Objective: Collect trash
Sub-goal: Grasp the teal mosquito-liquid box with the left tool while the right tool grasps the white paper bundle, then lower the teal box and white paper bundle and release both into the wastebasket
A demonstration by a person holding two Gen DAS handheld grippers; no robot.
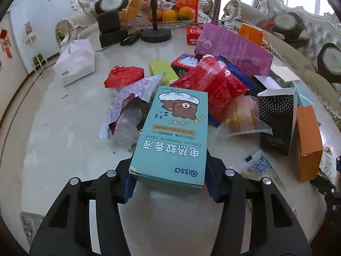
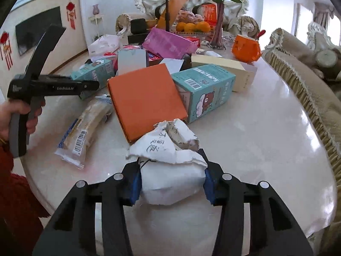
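Observation:
A teal carton with a cartoon bear [image 1: 170,132] lies lengthwise on the pale marble table [image 1: 64,128], at the near edge of a heap of packaging. My left gripper [image 1: 170,183] is shut on the carton's near end, with a blue pad pressed on each side. In the right wrist view a crumpled white paper bag with handwriting [image 2: 170,170] sits on the table in front of an orange box [image 2: 145,98]. My right gripper [image 2: 171,184] is shut on the bag, and its pads dent both flanks.
The heap holds red foil bags [image 1: 215,81], a purple box [image 1: 234,49], a black dotted box [image 1: 277,115], a second teal carton [image 2: 204,89] and a clear wrapper [image 2: 83,132]. A fruit tray [image 1: 170,16] and a stand base [image 1: 155,35] are behind. A sofa [image 2: 309,85] borders the table's right edge.

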